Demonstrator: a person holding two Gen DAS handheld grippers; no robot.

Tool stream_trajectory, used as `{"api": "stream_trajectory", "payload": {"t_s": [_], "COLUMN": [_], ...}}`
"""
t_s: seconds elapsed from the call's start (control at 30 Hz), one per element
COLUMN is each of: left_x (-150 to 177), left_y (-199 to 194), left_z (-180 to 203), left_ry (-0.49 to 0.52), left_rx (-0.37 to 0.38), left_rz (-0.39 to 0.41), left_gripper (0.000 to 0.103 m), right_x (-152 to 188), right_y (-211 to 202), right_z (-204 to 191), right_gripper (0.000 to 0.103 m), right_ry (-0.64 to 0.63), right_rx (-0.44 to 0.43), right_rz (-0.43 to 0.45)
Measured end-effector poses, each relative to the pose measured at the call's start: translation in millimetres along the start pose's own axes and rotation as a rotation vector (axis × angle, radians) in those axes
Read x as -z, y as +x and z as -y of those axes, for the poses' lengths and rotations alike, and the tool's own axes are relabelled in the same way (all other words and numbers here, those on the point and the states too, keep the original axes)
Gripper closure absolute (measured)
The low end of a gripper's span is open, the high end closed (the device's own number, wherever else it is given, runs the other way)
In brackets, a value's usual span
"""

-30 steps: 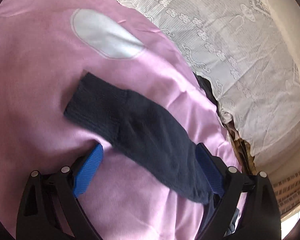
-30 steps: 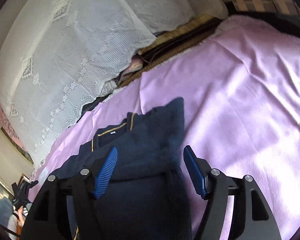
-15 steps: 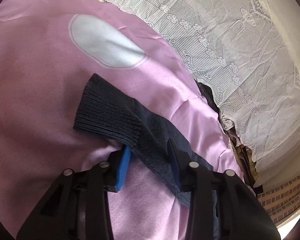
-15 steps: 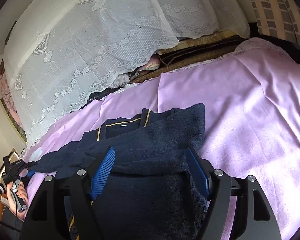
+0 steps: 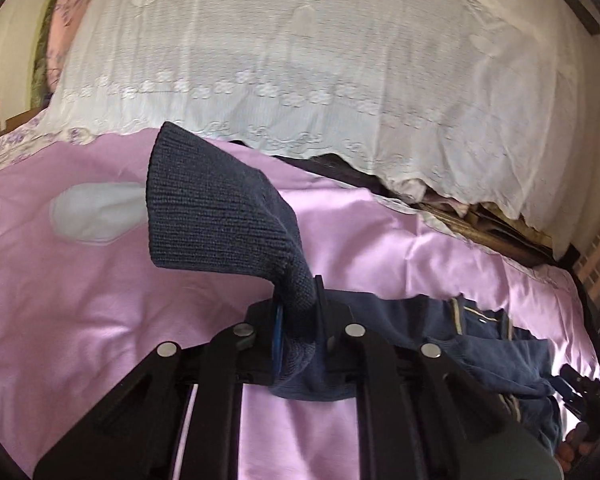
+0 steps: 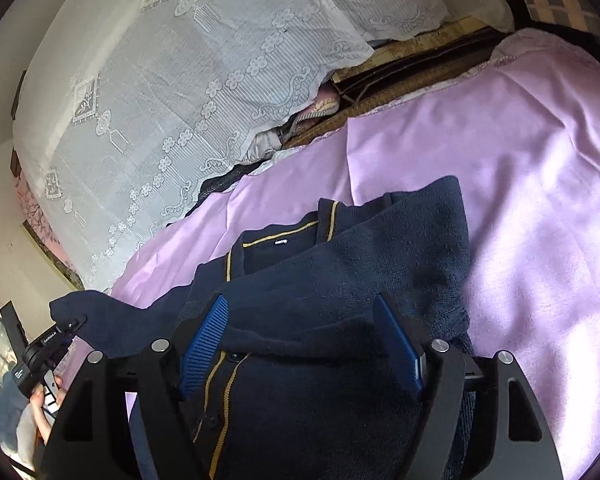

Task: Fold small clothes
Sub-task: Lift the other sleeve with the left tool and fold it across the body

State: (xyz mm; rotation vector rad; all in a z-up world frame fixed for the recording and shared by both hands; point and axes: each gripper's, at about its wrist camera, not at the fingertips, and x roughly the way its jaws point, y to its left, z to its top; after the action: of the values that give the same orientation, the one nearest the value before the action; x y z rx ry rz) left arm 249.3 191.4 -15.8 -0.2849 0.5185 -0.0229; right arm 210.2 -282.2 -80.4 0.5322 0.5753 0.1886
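Observation:
A navy knit cardigan (image 6: 340, 264) with yellow trim lies partly folded on the pink sheet (image 6: 520, 200). My right gripper (image 6: 300, 304) hovers over its middle, open, blue pads wide apart on either side of a fold. My left gripper (image 5: 296, 308) is shut on the cardigan's sleeve (image 5: 212, 216); the ribbed cuff stands up past the fingertips, lifted off the sheet. The cardigan's body (image 5: 480, 344) trails away to the right. In the right wrist view, the left gripper (image 6: 66, 326) shows at far left with the sleeve (image 6: 100, 312) stretched from it.
A white lace cover (image 5: 300, 60) drapes over a tall pile along the bed's far side, with woven mats (image 6: 400, 68) beneath its edge. A white oval patch (image 5: 96, 212) marks the pink sheet (image 5: 80, 300). A hand (image 6: 44, 396) holds the left gripper.
The left gripper closed on the sleeve, lifted it off the sheet and rolled level, now facing the lace cover. The right gripper shifted slightly over the cardigan and stayed open.

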Motion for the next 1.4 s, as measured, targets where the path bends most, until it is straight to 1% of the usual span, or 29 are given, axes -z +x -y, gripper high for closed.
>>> {"api": "stream_trajectory", "payload": {"t_s": [0.1,0.2,0.3,0.53,0.63,0.77,0.9,1.03,1.17,1.23,1.27,1.33,1.37,1.4], "left_x": [-4,-6,-7,3,11,26,48,74,101,109,110,109,109,110], "left_y": [5,11,15,19,20,23,36,53,71,75,75,75,74,72], "left_z": [26,56,96,172,200,237,271,291,302,304,306,307,307,307], "left_ry": [0.029,0.069,0.130,0.225,0.264,0.308,0.348,0.381,0.428,0.450,0.455,0.453,0.452,0.454], "left_rx": [0.033,0.061,0.082,0.123,0.148,0.187,0.213,0.219,0.209,0.204,0.209,0.224,0.228,0.229], "left_rz": [-0.023,-0.044,-0.057,-0.070,-0.077,-0.094,-0.137,-0.187,-0.254,-0.270,-0.277,-0.287,-0.286,-0.281], "left_gripper": [0.092,0.092,0.092,0.092,0.092,0.092,0.092,0.092,0.091,0.090,0.088,0.070,0.051,0.041], "right_x": [-3,-9,-14,-18,-19,-22,-24,-27,-27,-26,-26,-26,-26,-25], "right_y": [0,-5,-9,-10,-14,-18,-20,-22,-24,-23,-22,-21,-20,-20], "right_z": [7,14,21,38,42,47,52,62,71,75,75,75,74,72], "right_gripper": [0.027,0.027,0.027,0.027,0.027,0.027,0.027,0.027,0.027,0.027,0.027,0.027,0.027,0.027], "right_ry": [0.038,0.065,0.100,0.186,0.213,0.235,0.255,0.297,0.343,0.363,0.368,0.366,0.362,0.356], "right_rx": [-0.012,-0.009,-0.019,-0.045,-0.049,-0.054,-0.060,-0.061,-0.065,-0.068,-0.069,-0.069,-0.069,-0.070], "right_rz": [0.000,0.021,0.038,0.038,0.053,0.065,0.071,0.082,0.087,0.084,0.082,0.078,0.075,0.073]}}
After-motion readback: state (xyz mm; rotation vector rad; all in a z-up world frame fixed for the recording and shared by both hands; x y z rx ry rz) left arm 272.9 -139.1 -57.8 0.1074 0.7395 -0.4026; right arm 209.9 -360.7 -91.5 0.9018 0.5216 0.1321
